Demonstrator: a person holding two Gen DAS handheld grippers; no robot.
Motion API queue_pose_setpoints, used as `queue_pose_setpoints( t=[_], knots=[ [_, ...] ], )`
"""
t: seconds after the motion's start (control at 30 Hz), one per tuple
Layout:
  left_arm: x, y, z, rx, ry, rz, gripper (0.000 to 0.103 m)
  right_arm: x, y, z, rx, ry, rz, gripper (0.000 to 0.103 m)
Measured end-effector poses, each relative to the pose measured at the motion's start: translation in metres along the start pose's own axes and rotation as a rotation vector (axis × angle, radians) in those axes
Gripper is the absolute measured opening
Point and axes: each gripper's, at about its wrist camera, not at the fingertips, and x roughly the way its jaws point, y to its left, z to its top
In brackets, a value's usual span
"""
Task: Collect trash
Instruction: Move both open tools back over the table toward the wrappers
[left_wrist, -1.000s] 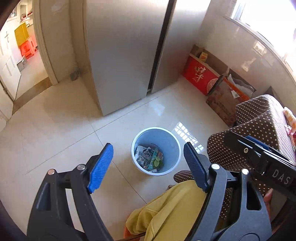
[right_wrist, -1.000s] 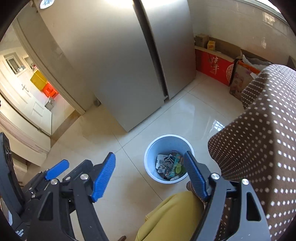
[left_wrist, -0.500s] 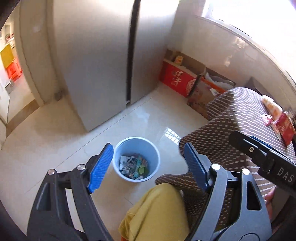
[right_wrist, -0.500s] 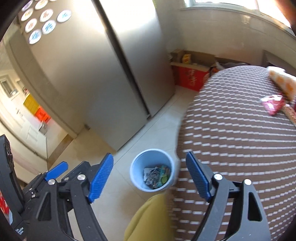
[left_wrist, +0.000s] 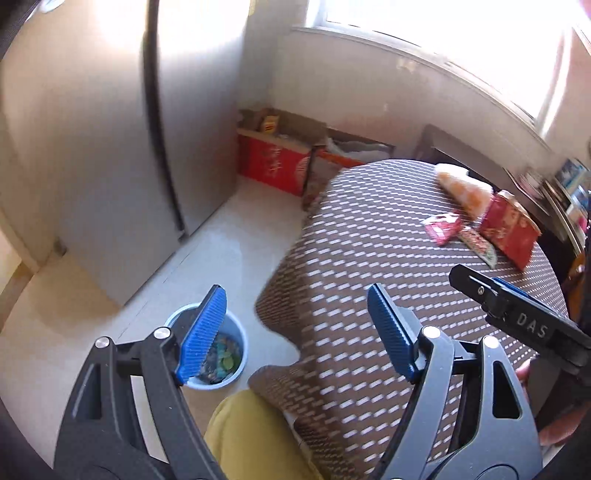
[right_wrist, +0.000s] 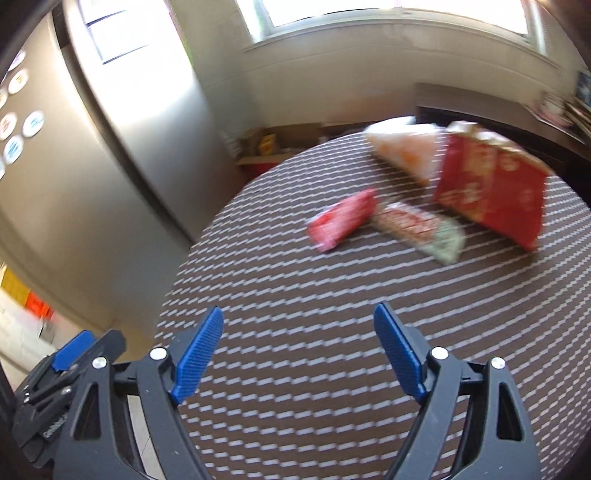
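Right wrist view: a pink-red wrapper (right_wrist: 341, 218) lies flat on the brown dotted tablecloth (right_wrist: 295, 295), at about twelve o'clock from the right gripper (right_wrist: 301, 352) and well apart from it; the jaws are opening with only cloth showing between them. Touching its three o'clock end is a red-and-green wrapper (right_wrist: 421, 227), and beyond that, toward one o'clock, stand a red box (right_wrist: 487, 184) and a white-and-orange bag (right_wrist: 406, 147). From the left wrist, the blue waste bin (left_wrist: 236, 360) sits on the floor at eight o'clock of the table, holding mixed scraps, partly behind one pad of the left gripper (left_wrist: 295, 332), which is spread wide and empty. Both grippers tilt downward.
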Motion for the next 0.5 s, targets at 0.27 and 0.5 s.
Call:
queue_pose_setpoints(
  t=[0.27, 0.5],
  knots=[
    [0.028, -0.053, 0.026, 0.091, 0.023, -0.079, 0.08, 0.02, -0.06, 0.033, 0.032, 0.031, -0.136, 0.084],
    [0.062, -0.089, 0.048, 0.165, 0.092, -0.163, 0.083, 0.053, -0.078, 0.049, -0.047, 0.057, -0.192, 0.085]
  ],
)
